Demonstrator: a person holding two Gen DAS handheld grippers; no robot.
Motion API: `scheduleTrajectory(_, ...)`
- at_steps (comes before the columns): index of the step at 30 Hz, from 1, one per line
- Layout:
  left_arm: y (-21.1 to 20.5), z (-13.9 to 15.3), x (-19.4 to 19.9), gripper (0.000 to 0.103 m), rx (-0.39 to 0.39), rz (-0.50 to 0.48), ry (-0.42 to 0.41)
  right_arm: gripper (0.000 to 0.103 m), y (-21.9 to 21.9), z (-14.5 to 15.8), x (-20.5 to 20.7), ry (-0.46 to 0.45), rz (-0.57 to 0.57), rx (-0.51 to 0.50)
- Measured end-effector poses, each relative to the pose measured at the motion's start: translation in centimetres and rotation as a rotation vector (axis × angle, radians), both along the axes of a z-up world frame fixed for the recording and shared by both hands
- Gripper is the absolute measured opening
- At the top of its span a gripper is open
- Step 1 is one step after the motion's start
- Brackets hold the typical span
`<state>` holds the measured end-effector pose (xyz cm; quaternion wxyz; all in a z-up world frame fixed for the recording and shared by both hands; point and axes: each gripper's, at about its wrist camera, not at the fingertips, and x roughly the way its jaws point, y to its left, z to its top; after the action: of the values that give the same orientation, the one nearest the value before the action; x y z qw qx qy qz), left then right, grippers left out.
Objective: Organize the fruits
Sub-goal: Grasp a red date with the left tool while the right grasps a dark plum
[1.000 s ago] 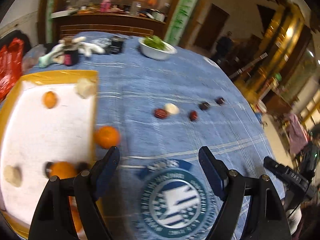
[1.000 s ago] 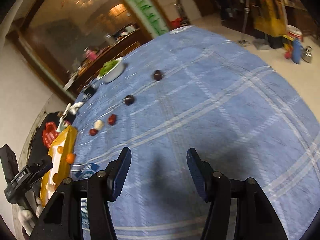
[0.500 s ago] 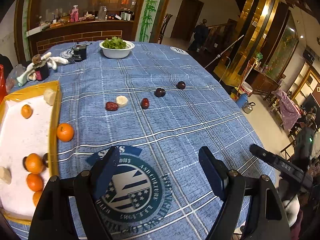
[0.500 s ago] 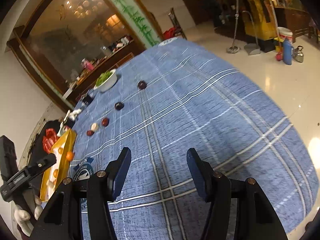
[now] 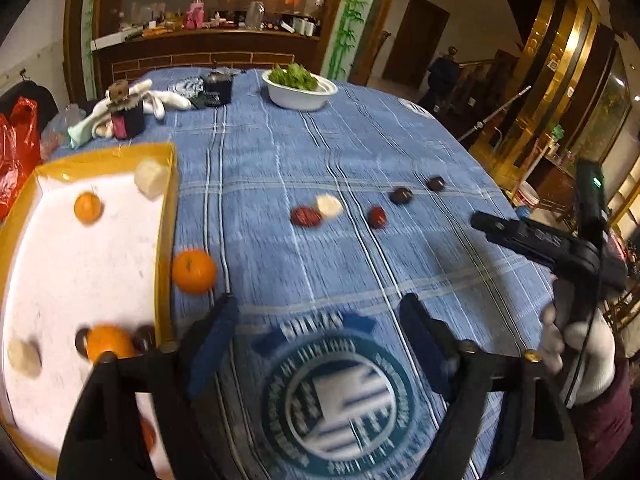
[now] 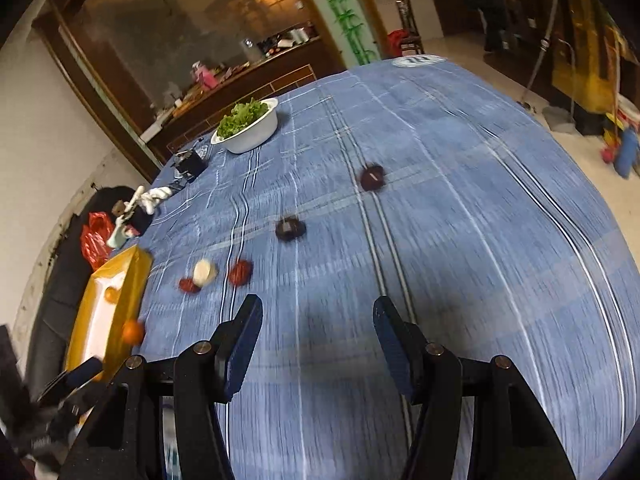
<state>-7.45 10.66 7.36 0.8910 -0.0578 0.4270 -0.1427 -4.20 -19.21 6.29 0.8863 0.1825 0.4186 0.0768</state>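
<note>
A yellow-rimmed white tray [image 5: 166, 200] at the left of the blue cloth holds small oranges [image 5: 87, 207], pale fruit pieces [image 5: 151, 177] and dark fruits. One orange [image 5: 194, 271] lies on the cloth just outside the tray's right rim. A row of loose fruits crosses the table: a red date [image 5: 306, 217], a pale piece [image 5: 329, 205], a second red date [image 5: 377, 216] and two dark round fruits [image 5: 401, 195]. My left gripper [image 5: 320, 344] is open and empty above the round logo. My right gripper [image 6: 316, 344] is open and empty, near the dates [image 6: 240, 273].
A white bowl of greens [image 5: 299, 88] stands at the far side, with a dark cup [image 5: 218, 88], a small jar [image 5: 127, 118] and white gloves [image 5: 160, 100] to its left. A red bag [image 5: 18, 136] lies beyond the table's left edge. The table's right edge drops to the floor.
Both views are blurred by motion. My left gripper has swung left and lower toward the tray and the stray orange. My right gripper has moved down and nearer to the row of fruits.
</note>
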Motion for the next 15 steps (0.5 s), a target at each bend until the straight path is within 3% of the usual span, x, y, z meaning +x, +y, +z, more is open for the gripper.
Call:
scheduleTrajectory(1,0.0,-0.1,0.8,0.046,-0.001,0.001,0.013,0.062,0.5,-0.1,1.4,-0.002,0.007,-0.013)
scheduleTrajectory(2,0.0,-0.4,1.8,0.033,-0.006,0.001,0.035,0.062,1.3,-0.2,3.2,-0.008,0.017,-0.027)
scheduleTrajectory(8,-1.0,-1.1,6.5,0.032,0.026,0.012,0.051,0.062,3.7,-2.3,8.9,0.032,0.055,-0.033)
scheduleTrajectory(11,-2.2,-1.6,8.6,0.039,0.071,0.017,0.039,0.062,4.4,-3.4,9.8,0.049,0.071,-0.04)
scheduleTrajectory(15,-3.9,-3.4,10.8,0.039,0.135,-0.003,0.056,0.059,4.8,-4.0,10.0,0.034,0.073,-0.061)
